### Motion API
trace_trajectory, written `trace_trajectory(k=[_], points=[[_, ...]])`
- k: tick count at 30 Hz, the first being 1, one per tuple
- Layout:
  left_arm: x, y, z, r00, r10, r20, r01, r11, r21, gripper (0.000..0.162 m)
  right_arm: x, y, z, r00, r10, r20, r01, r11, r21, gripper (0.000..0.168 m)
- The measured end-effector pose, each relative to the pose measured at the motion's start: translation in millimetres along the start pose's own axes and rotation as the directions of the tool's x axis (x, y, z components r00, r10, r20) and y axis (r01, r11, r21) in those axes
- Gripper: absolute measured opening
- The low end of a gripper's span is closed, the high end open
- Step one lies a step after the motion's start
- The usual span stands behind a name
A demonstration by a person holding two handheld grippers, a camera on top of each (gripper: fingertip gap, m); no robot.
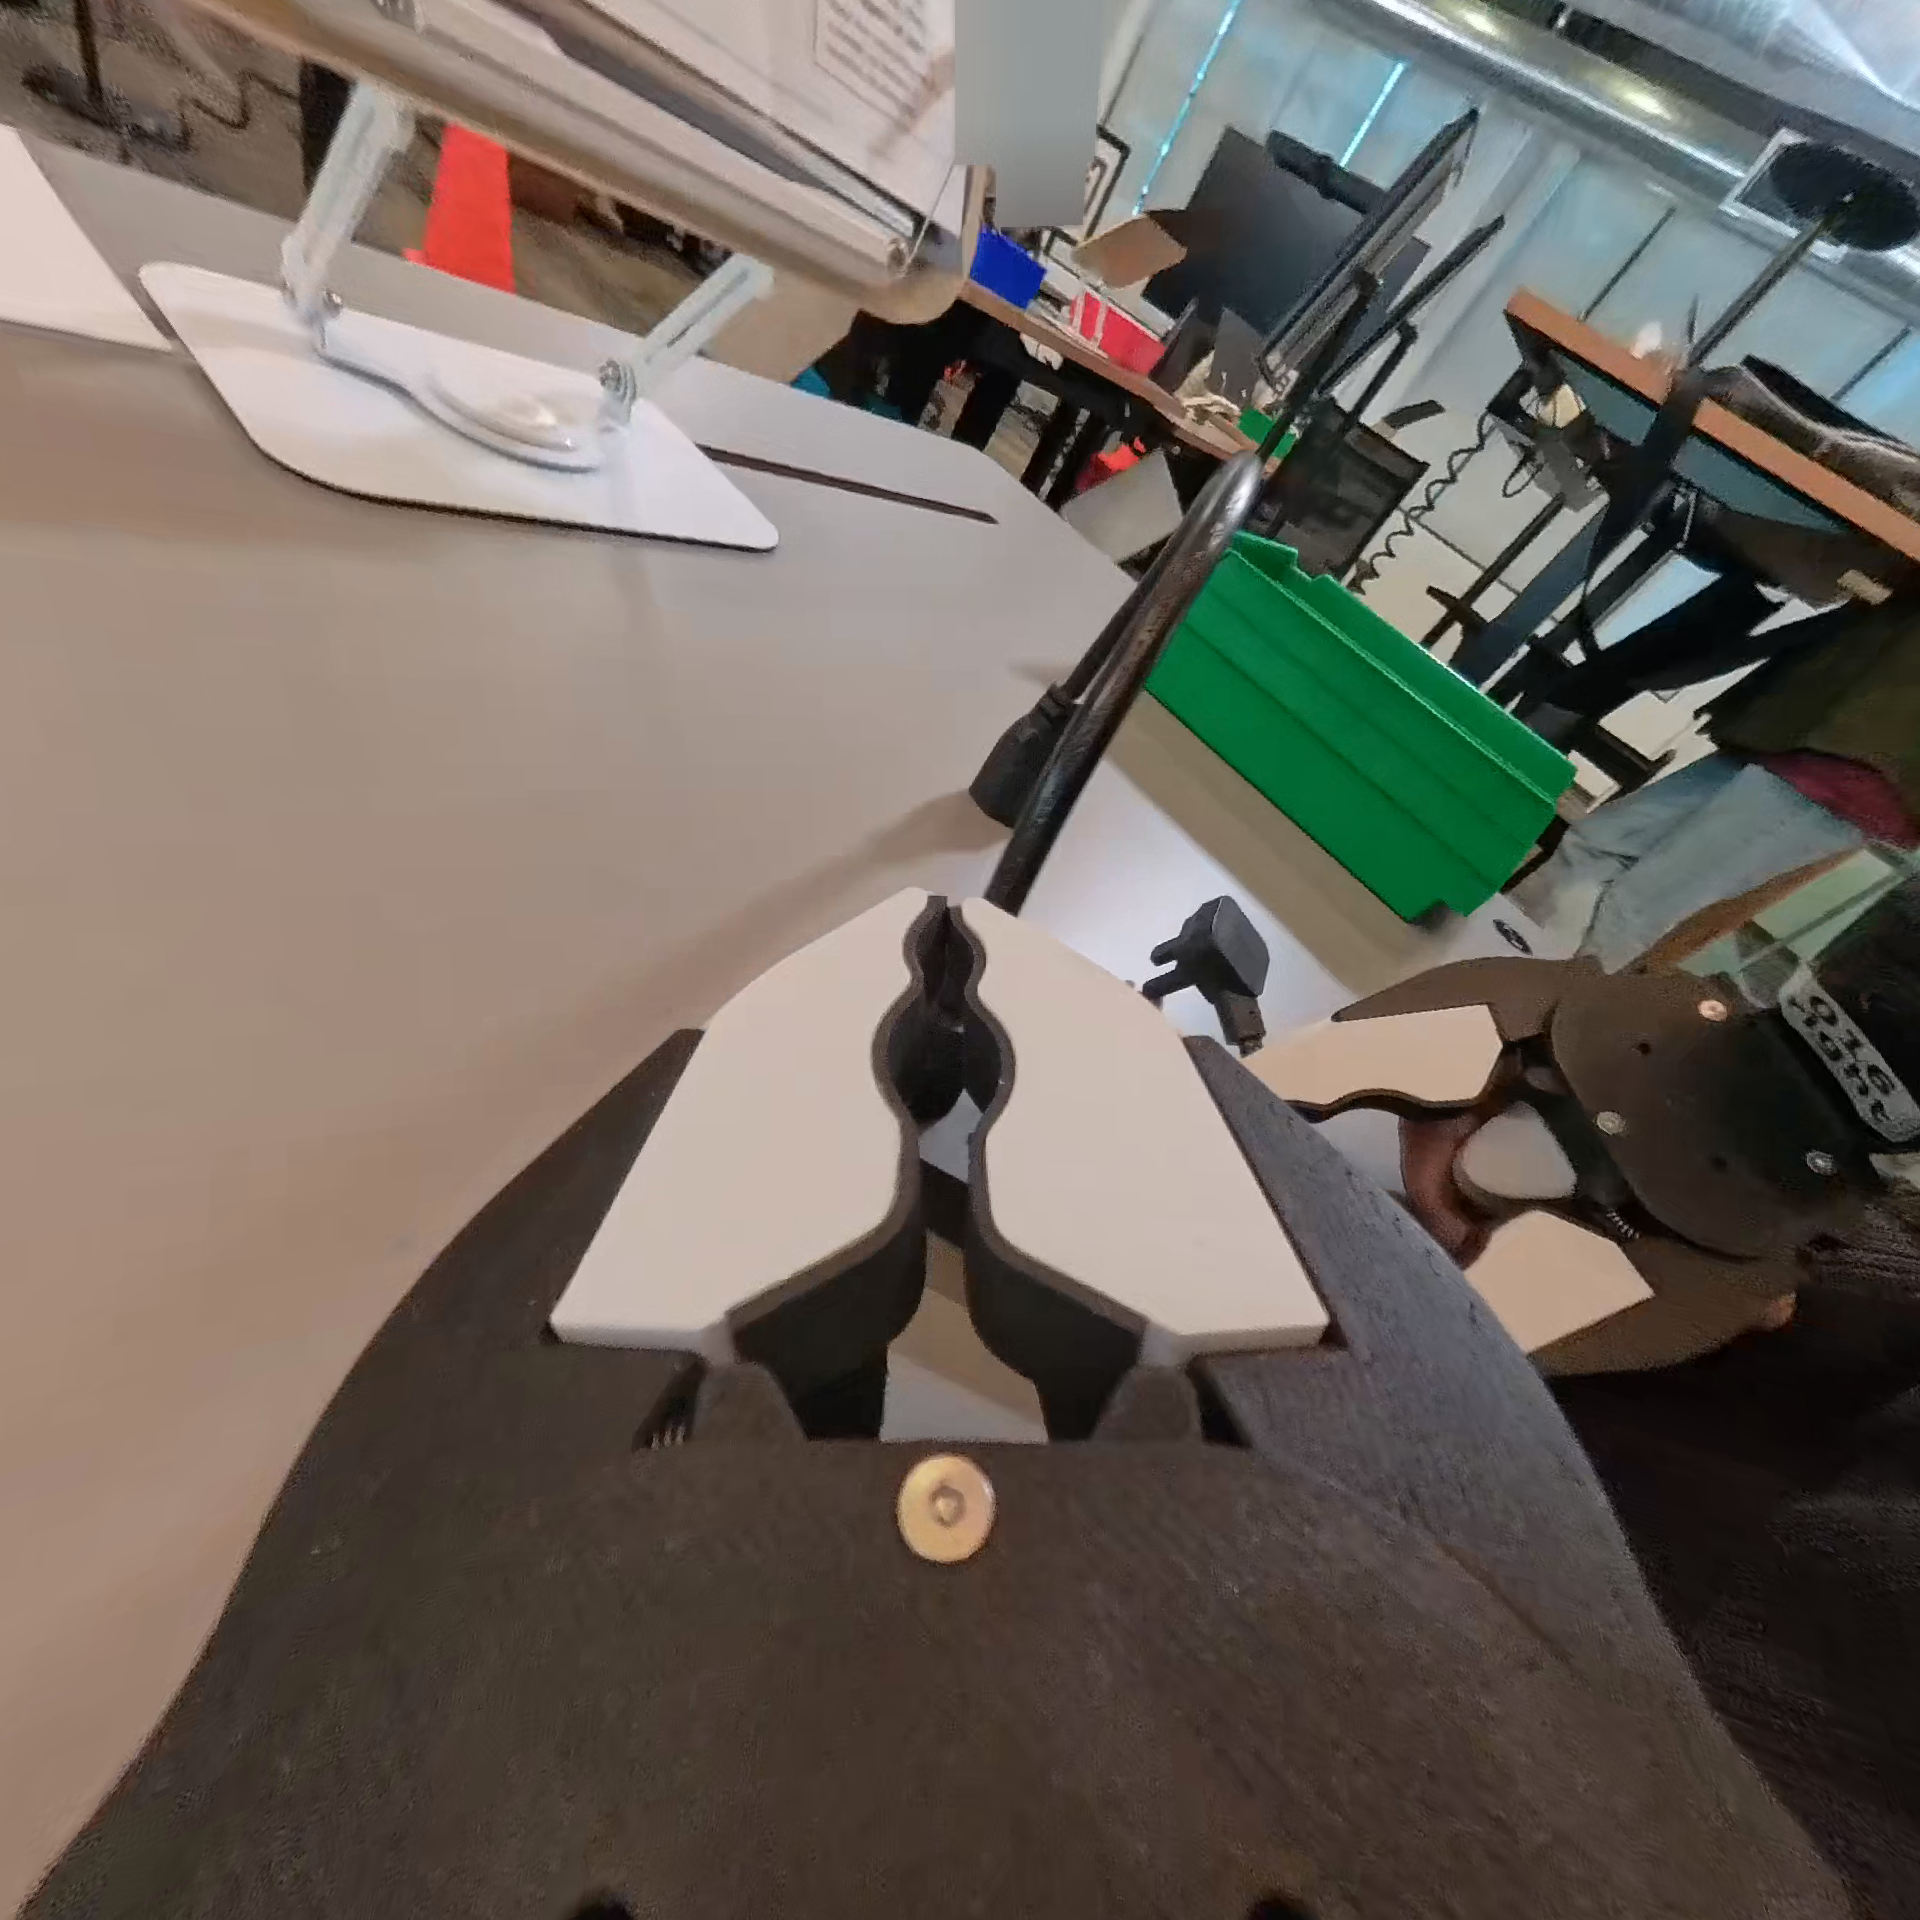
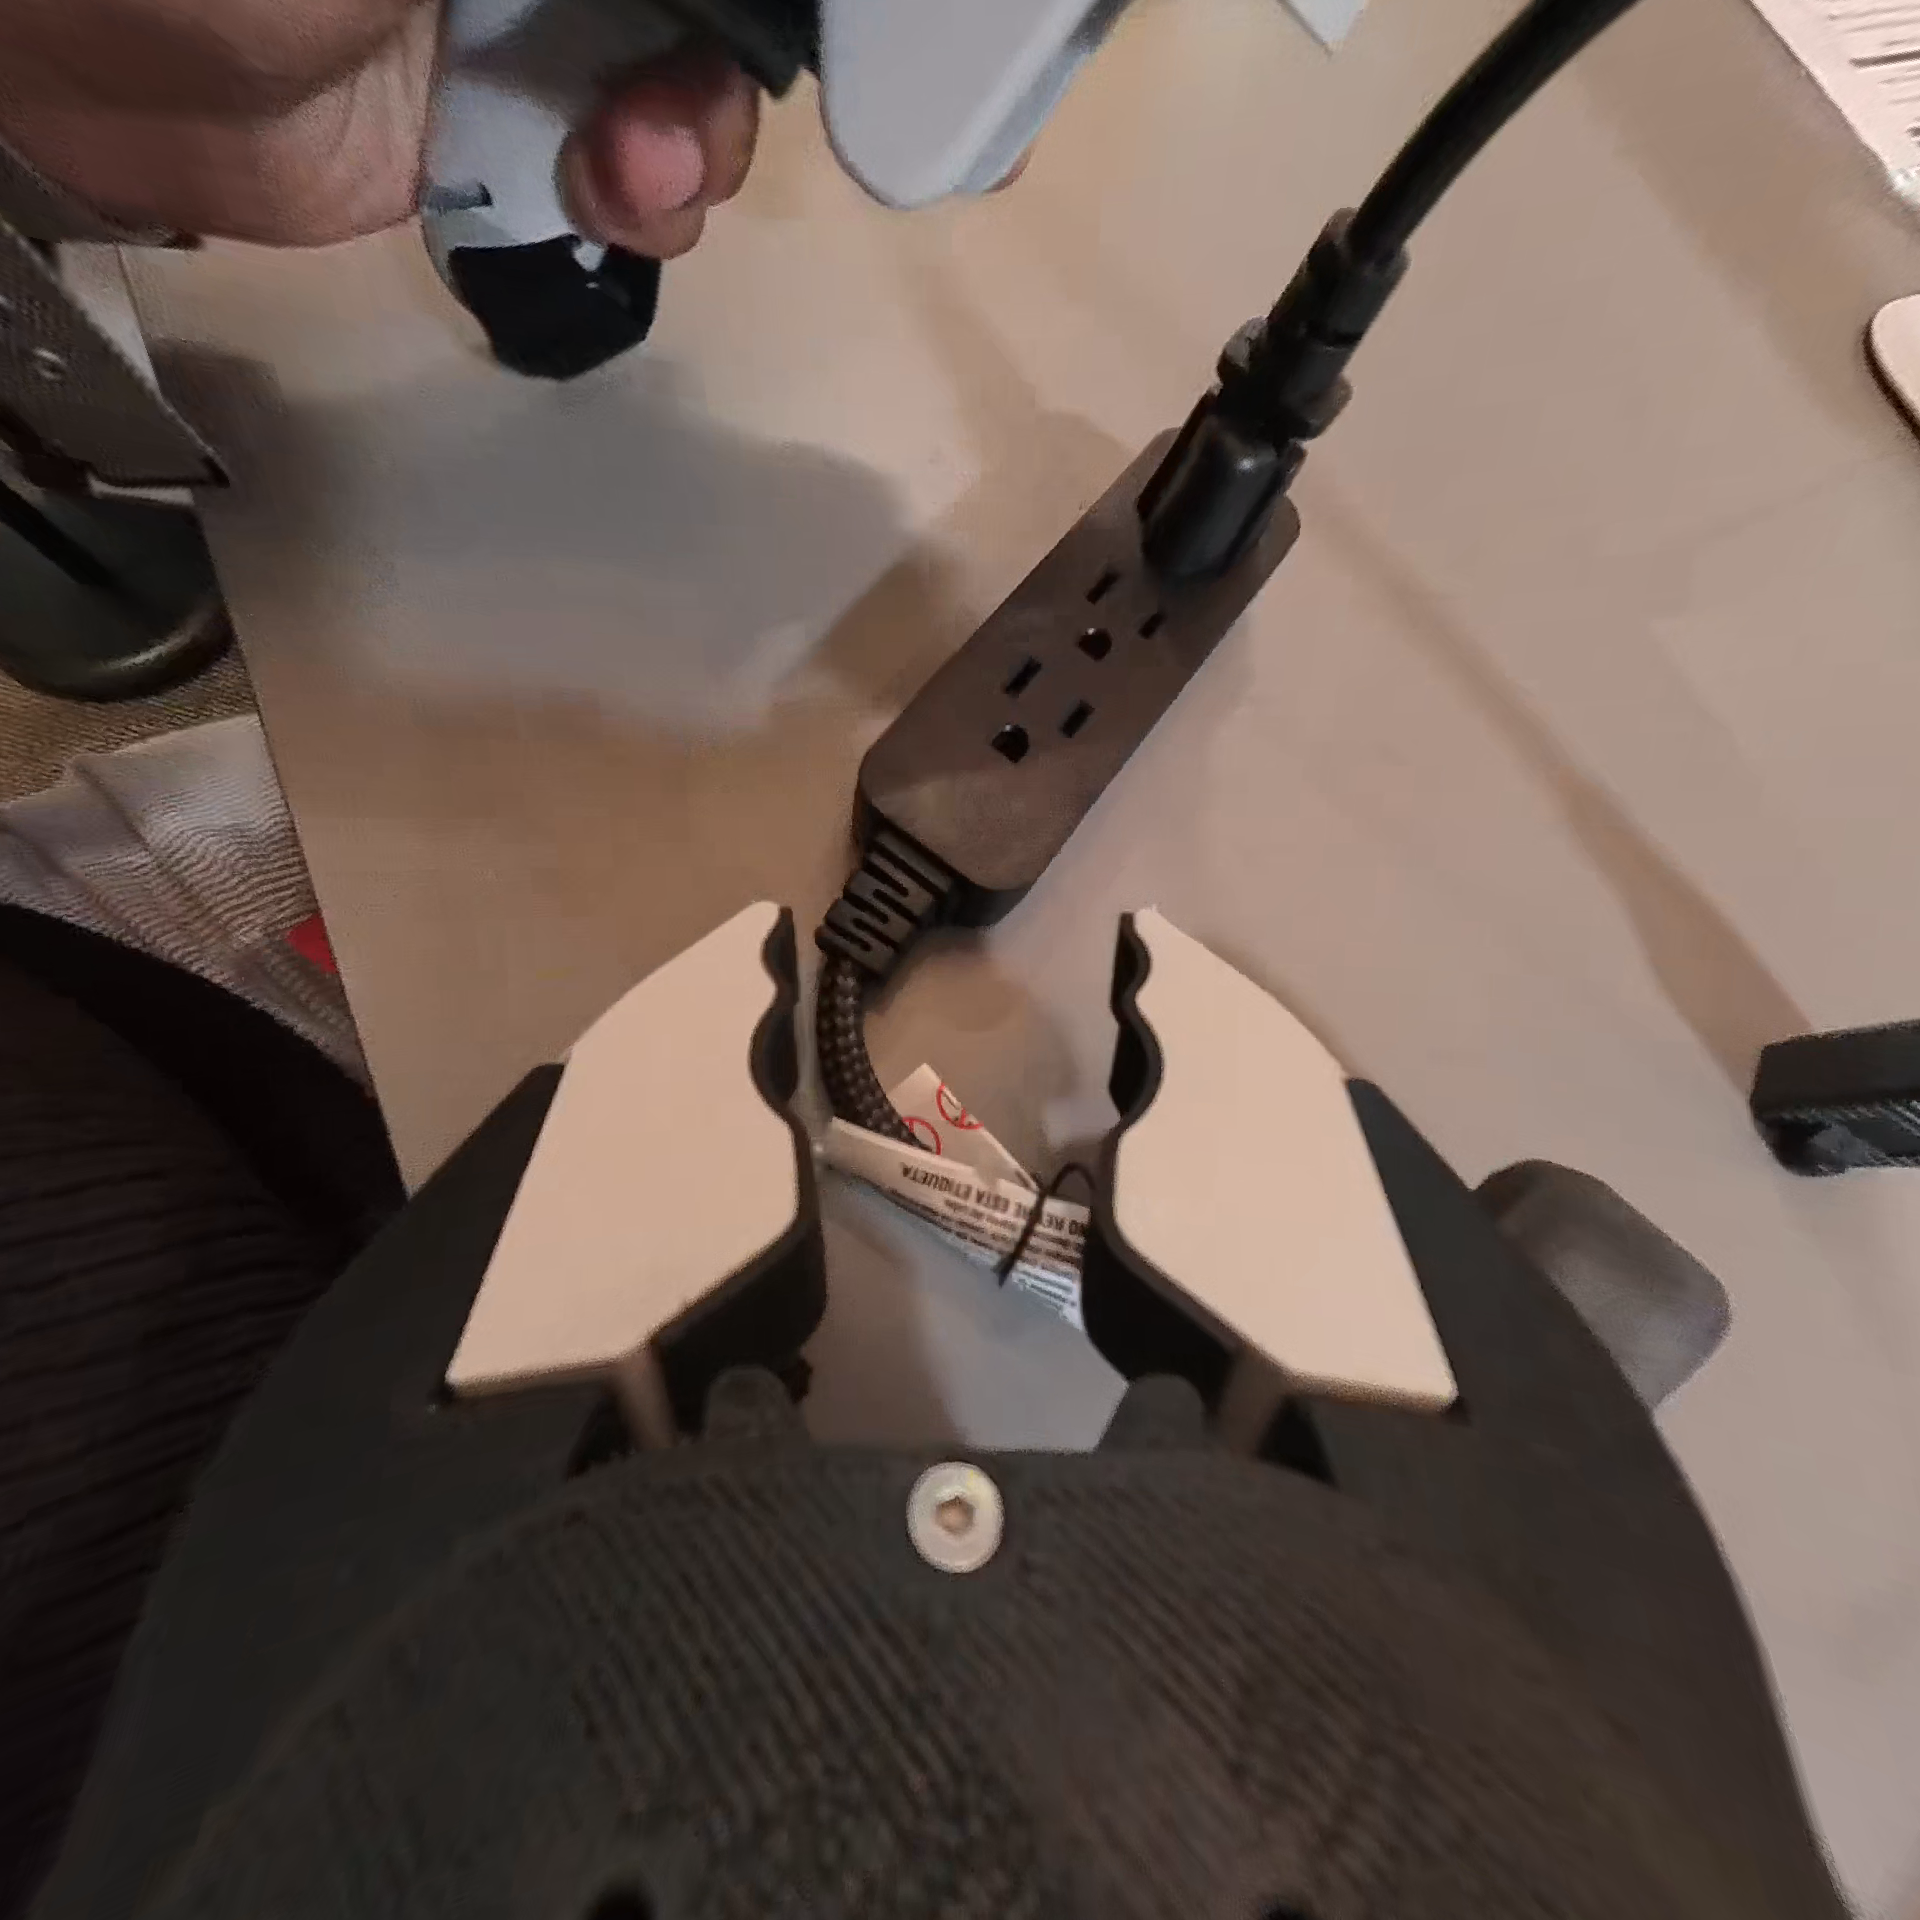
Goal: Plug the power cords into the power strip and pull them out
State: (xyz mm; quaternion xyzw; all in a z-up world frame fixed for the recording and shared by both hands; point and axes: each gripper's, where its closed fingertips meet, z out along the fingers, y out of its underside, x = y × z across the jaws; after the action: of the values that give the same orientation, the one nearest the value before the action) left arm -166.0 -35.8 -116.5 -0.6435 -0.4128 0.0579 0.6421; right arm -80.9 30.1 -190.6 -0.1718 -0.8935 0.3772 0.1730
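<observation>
A black power strip [image 2: 1049,707] lies on the beige table. A black plug [image 2: 1210,499] on a thick black cord [image 2: 1455,156] sits in its far socket; the two nearer sockets are empty. My right gripper [image 2: 951,935] is open over the strip's braided cord [image 2: 847,1029], with its left finger against that cord. My left gripper [image 1: 945,920] is shut on the black end of a power cord [image 1: 1101,675], which arcs up from the fingertips and down to a black plug [image 1: 1013,764]. The strip is hidden in the left wrist view.
A white laptop stand [image 1: 457,416] is at the far left and a green bin [image 1: 1351,727] at the far right. A loose black angled plug [image 1: 1216,951] lies near the right gripper [image 1: 1351,1039]. A hand [image 2: 260,125] holds the left gripper. The table edge [image 2: 301,894] runs on the left.
</observation>
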Motion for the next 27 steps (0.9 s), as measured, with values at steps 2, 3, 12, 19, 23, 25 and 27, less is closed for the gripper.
trace_trajectory(k=[2, 3, 12, 19, 23, 25, 27], points=[[-7.0, -1.9, 3.5, 1.000, -0.010, 0.002, 0.010, 1.000, 0.007, 0.000, -1.4, -5.7, 5.2, 0.999, 0.037, 0.020, -0.037, 0.999, 0.001, 0.065], [-10.6, -4.4, 4.9, 1.000, -0.002, 0.009, 0.002, 1.000, 0.015, 0.000, -2.0, -7.8, 9.2, 0.998, 0.058, 0.035, -0.058, 0.998, -0.011, 0.067], [-21.0, -2.7, 0.0, 1.000, 0.005, 0.010, -0.005, 1.000, -0.008, 0.000, 7.6, -5.1, 19.1, 0.984, -0.068, 0.162, 0.084, 0.992, -0.093, 0.044], [-13.3, 4.7, 4.3, 0.999, -0.040, -0.036, 0.039, 0.998, -0.039, 0.000, 43.5, 15.1, 4.6, 0.857, -0.353, 0.375, 0.384, 0.923, -0.007, 0.044], [-9.2, 12.5, 10.0, 0.998, -0.031, -0.046, 0.027, 0.996, -0.080, 0.010, 56.1, 16.6, 5.9, 0.780, -0.436, 0.449, 0.459, 0.886, 0.064, 0.044], [-7.0, 15.6, 11.6, 0.998, -0.023, -0.056, 0.017, 0.995, -0.098, 0.013, 53.5, 16.1, 6.4, 0.746, -0.447, 0.493, 0.469, 0.879, 0.088, 0.044], [-6.6, 16.0, 11.4, 0.998, -0.007, -0.056, 0.001, 0.995, -0.102, 0.017, 50.5, 15.5, 6.7, 0.710, -0.474, 0.520, 0.498, 0.861, 0.104, 0.044]])
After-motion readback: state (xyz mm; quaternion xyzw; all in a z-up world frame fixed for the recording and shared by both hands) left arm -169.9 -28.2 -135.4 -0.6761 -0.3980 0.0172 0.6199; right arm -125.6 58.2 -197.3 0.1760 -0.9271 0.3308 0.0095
